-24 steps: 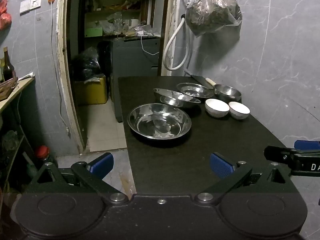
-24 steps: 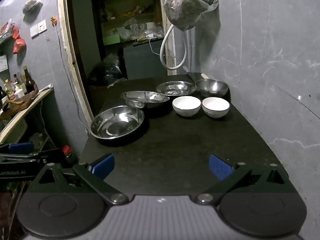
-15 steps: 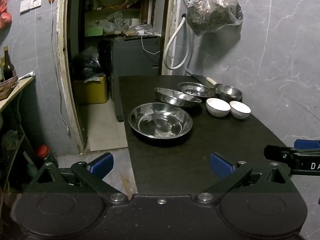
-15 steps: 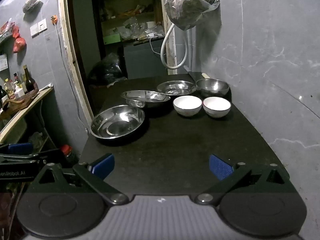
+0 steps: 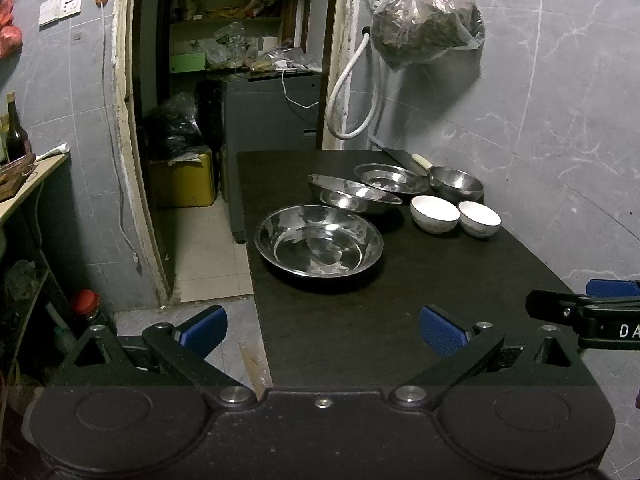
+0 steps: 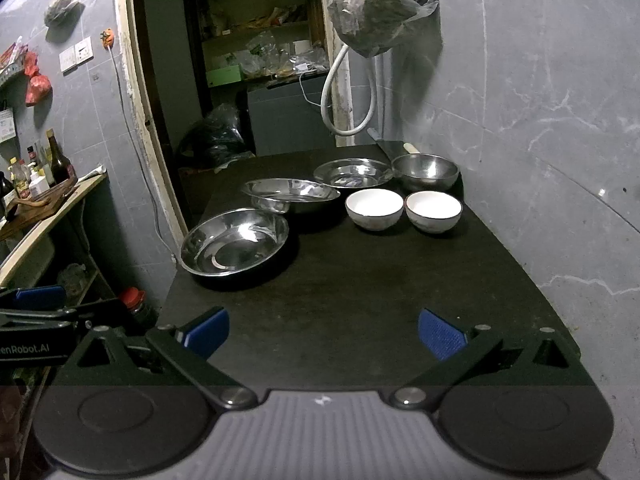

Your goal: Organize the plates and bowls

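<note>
On the black table (image 5: 360, 320) (image 6: 360, 288) stand a large steel basin (image 5: 319, 240) (image 6: 235, 241), a tilted steel plate resting on a smaller steel dish (image 5: 352, 196) (image 6: 291, 193), another steel plate (image 5: 390, 178) (image 6: 352, 172), a small steel bowl (image 5: 456, 186) (image 6: 425, 170) and two white bowls (image 5: 435, 213) (image 5: 479, 219) (image 6: 374, 208) (image 6: 433, 210). My left gripper (image 5: 322, 326) is open and empty over the table's near left corner. My right gripper (image 6: 323, 332) is open and empty over the near edge, well short of the dishes.
A knife (image 5: 408, 158) lies behind the bowls. A filled plastic bag (image 5: 426, 28) and a white hose (image 5: 352, 92) hang on the wall. A doorway (image 5: 224, 120) opens to the left. A side shelf with bottles (image 6: 44, 184) stands far left.
Both views have shifted very slightly; the dishes sit a touch further right in the left wrist view. Nothing on the table has moved, and both grippers stay open.
</note>
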Action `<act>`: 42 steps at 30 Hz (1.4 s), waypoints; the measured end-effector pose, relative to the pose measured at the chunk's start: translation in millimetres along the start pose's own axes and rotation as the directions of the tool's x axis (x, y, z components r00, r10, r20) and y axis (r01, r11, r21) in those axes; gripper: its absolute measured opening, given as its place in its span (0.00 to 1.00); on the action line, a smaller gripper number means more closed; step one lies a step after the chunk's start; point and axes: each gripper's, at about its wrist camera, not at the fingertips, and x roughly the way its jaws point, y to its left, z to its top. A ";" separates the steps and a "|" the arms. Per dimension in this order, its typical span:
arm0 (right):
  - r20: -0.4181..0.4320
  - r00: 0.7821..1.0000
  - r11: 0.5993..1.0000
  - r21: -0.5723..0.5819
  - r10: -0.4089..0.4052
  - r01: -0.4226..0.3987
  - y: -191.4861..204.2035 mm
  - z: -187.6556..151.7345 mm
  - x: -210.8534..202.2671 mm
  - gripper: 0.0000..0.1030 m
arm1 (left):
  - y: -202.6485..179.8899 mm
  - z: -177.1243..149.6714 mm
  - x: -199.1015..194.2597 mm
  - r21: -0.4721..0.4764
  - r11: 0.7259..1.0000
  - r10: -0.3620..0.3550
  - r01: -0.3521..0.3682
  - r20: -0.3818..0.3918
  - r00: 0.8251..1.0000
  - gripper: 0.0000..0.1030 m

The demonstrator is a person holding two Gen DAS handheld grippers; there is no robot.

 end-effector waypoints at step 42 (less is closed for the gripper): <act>-0.008 1.000 1.000 0.010 -0.005 0.005 -8.3 0.0 -2.7 1.00 | -2.9 -2.8 9.6 0.000 1.000 -0.003 0.003 -0.019 1.000 0.99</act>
